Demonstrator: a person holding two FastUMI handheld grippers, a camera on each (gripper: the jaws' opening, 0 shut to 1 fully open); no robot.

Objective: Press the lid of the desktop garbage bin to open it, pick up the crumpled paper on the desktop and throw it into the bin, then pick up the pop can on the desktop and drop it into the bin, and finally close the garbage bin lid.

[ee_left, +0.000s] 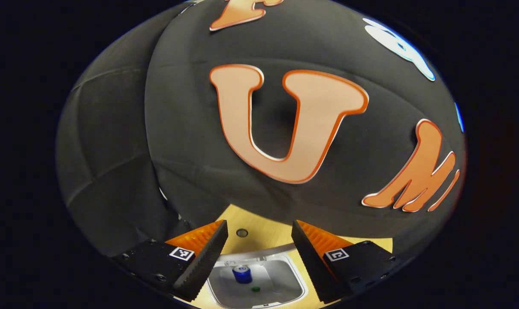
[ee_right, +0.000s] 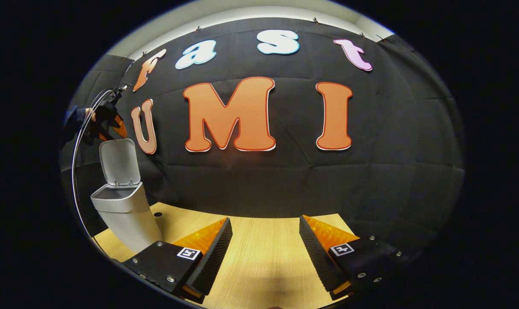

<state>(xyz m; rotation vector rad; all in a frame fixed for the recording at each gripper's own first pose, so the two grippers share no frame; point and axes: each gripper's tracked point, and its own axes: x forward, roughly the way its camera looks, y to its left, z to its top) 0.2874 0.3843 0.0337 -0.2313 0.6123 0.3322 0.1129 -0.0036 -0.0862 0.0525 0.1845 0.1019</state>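
Blue pop can [ee_left: 242,274] lying inside white plastic desktop bin [ee_left: 285,279], directly below left gripper [ee_left: 259,249], jaws apart and empty; can end-on to camera, long axis hard to judge. Small dark speck beside can, too small to identify; crumpled paper not made out. Hinged white lid [ee_right: 119,162] standing upright at back of bin, so only closing judged left. Left gripper [ee_right: 107,124] hovering just above lid top, nearer by far. Right gripper [ee_right: 266,253] spread wide, empty, low over pale wooden desktop [ee_right: 264,274], well apart from bin
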